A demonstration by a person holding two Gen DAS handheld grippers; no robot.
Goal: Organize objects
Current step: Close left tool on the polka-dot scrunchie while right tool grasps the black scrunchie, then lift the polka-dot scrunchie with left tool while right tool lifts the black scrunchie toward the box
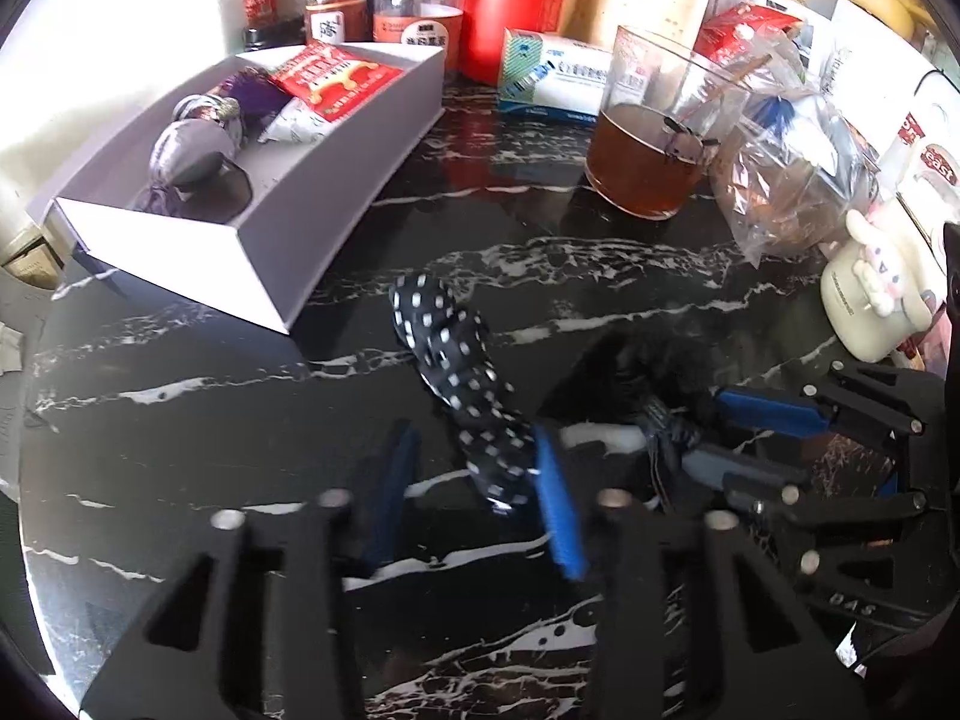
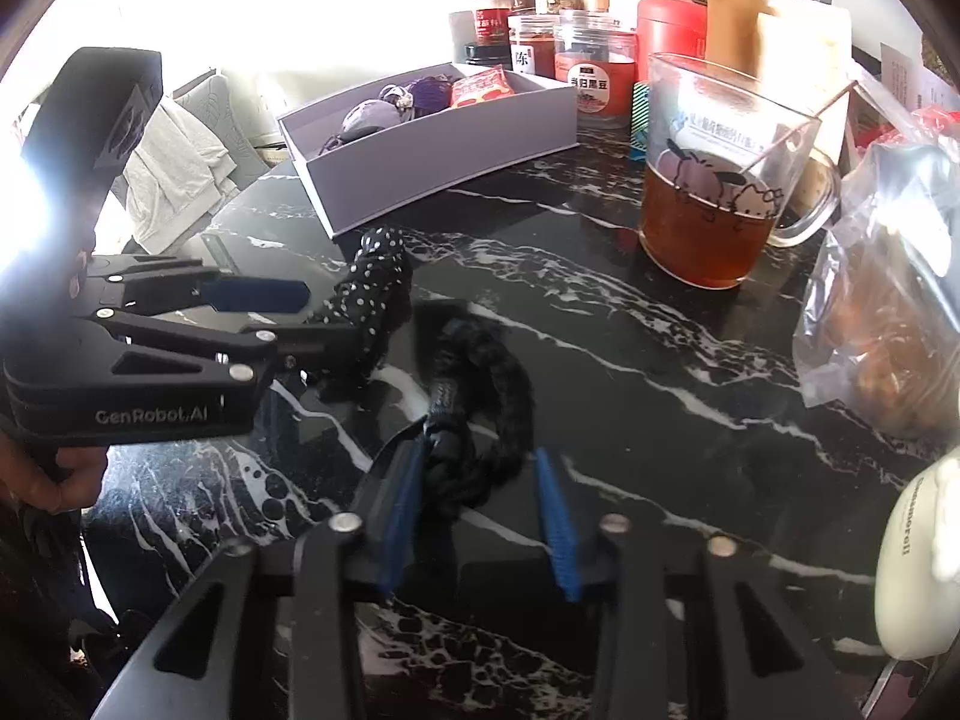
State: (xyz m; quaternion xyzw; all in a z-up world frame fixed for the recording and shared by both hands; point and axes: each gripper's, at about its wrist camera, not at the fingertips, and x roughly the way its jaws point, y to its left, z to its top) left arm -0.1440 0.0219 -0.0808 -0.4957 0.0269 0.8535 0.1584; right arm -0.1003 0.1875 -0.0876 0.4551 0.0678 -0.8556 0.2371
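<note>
- Looking along the left gripper (image 1: 474,450) in the left wrist view: its jaws stand apart on either side of the near end of a black polka-dot scrunchie (image 1: 450,354). The right blue pad touches the fabric and the left pad stands clear of it, so no clamp is shown.
- The scrunchie lies on the black marbled surface (image 1: 240,396), just near of an open grey box (image 1: 336,192) at far left that holds small pouches and a red packet.
- A glass mug (image 1: 648,144) of brown liquid stands far right, with a plastic bag (image 1: 792,180) beside it.
- The right gripper (image 1: 702,432) enters at near right, its tips at a black fuzzy scrunchie (image 1: 624,360).
- In the right wrist view, the right gripper (image 2: 480,456) has its jaws parted around the black fuzzy scrunchie (image 2: 486,372). The left pad touches its knot, and the right pad is just beside the loop.
- The left gripper (image 2: 333,312), carried by a hand (image 2: 54,480), reaches in from the left to the polka-dot scrunchie (image 2: 378,264), which lies near the grey box (image 2: 444,162).
- The glass mug (image 2: 708,180) stands far right on the surface (image 2: 630,360).
</note>
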